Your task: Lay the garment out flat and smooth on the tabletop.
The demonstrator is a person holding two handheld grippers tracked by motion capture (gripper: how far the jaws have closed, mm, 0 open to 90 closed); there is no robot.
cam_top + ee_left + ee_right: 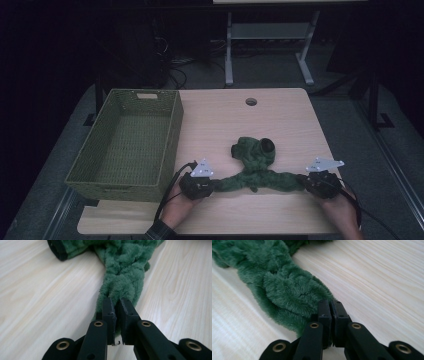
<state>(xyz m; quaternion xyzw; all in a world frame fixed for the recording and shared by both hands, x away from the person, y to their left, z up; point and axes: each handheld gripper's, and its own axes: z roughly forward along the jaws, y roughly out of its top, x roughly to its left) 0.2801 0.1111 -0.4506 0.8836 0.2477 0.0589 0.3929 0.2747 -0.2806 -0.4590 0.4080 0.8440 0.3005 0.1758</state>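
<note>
A dark green fleece garment (255, 167) lies on the light wooden table (280, 115), and everything here is placed from it. Its bunched body, with a darker cuff or collar opening at the top, sits toward the middle of the table, while two sleeve-like arms stretch out from it toward the person's side, one to each hand. At the end of the arm that runs toward the basket, the left claw (209, 186) is clamped on the fleece: in the left gripper view the left claw (117, 306) has its two black jaws drawn almost together, with only a thin fold of green pile pinched between the pads and the twisted sleeve running straight away from them across the wood. At the end of the opposite arm, the right claw (306, 183) has the same kind of hold; in the right gripper view the right claw (330, 307) shows its jaws nearly meeting, biting the edge of the thick fleece, which spreads away to the left of the jaws. The garment's stretch between the two claws lies low on the table, slightly sagging at a small knot-like bump in the middle. A woven green basket (172, 150) stands beside the garment, beyond the left claw, well apart from the bunched body. A round cable hole (251, 102) sits in the table beyond the garment.
</note>
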